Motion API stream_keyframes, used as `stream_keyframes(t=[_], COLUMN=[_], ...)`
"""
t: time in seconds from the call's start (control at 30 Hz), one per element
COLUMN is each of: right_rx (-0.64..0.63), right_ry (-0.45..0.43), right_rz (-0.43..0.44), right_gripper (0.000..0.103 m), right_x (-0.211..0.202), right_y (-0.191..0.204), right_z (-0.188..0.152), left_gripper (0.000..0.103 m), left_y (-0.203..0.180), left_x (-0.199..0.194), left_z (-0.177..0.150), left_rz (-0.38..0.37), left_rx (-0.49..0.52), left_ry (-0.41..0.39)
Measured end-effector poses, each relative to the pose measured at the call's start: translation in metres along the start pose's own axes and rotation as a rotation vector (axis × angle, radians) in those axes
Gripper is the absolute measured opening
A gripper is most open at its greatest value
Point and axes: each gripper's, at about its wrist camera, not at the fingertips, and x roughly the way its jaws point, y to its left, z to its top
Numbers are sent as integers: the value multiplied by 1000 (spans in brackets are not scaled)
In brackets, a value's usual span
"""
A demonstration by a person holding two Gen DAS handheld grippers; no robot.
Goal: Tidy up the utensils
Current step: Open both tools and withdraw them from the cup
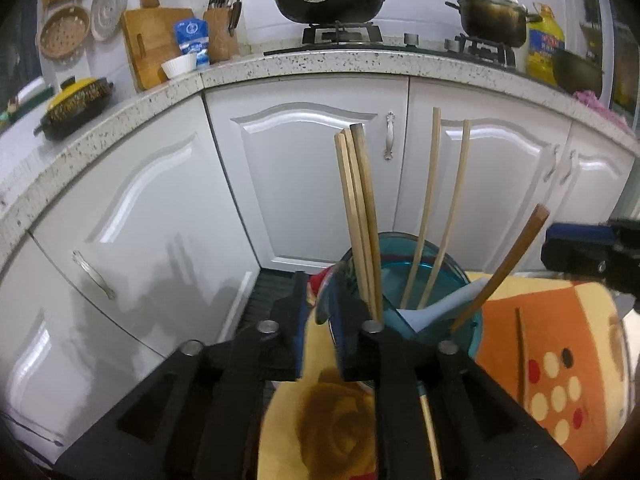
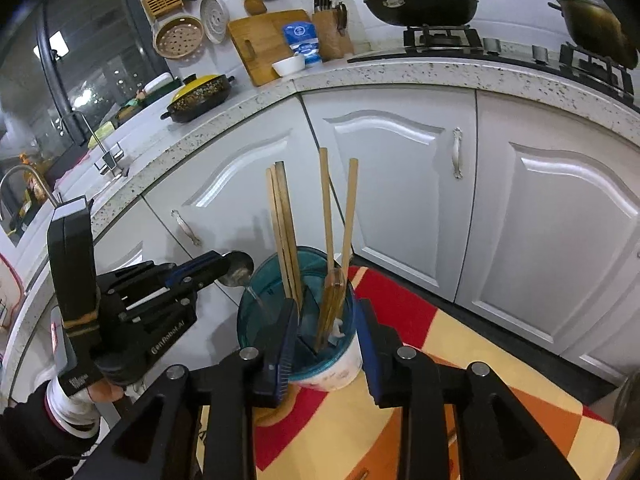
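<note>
– Teal plastic holder [image 2: 256, 312]: position?
– Upright on the patterned mat [image 2: 460, 360], in front of the white cabinet doors [image 2: 404, 184]. Internal dividers split it into compartments.

– Contents?
– One tight bundle of wooden chopsticks [image 2: 286, 232] stands in one compartment. Two separate chopsticks [image 2: 328, 216] stand in the adjacent one, leaning slightly apart at the top. In the left wrist view a brown wooden handle [image 1: 504, 268] leans outward over the rim, and a pale blue spoon [image 1: 436, 308] lies against it.

– Left gripper [image 1: 324, 320]: state?
– Jaws parted, at the holder's rim. The bowl of a metal spoon [image 2: 239, 267] sits at the fingertips; its handle angles down into the holder. A gap shows beside the bowl, so the pads do not clamp it.

– Right gripper [image 2: 326, 340]: state?
– Jaws spread, pointing down at the near side of the holder. Nothing is pinched. The two separate chopsticks stand in line with the gap, beyond the fingertips.

– Anything outside the holder?
– One chopstick [image 1: 519, 352] lies flat on the mat, beside the holder.
</note>
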Motion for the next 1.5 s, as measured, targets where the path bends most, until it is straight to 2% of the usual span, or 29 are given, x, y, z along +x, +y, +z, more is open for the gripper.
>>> stream_keyframes(t=[0.07,0.17,0.47,0.7,1.03,1.5], right_rx=[15,26,12,-14,25,81], right_ry=[-1,8,12,19,50,97], right_rz=[1,-2,-26,-65,-119,-188], right_gripper=[32,34,37,38,39,41], right_x=[-3,-6,-15,-20,-32,-50], right_y=[-3,-4,5,13,0,-28], right_z=[-4,-12,-28,-45,-80,-126], left_gripper=[25,30,33,33,34,34], left_y=[2,10,19,6,-30,-67], left_x=[-5,-14,-38,-49,-49,-52], left_z=[0,-1,-17,-39,-64,-82], left_rz=[-19,-47,-83,-94,-112,-162], left_rx=[-23,-64,-143,-162,-125,-86], left_ry=[-4,-7,-15,-9,18,51])
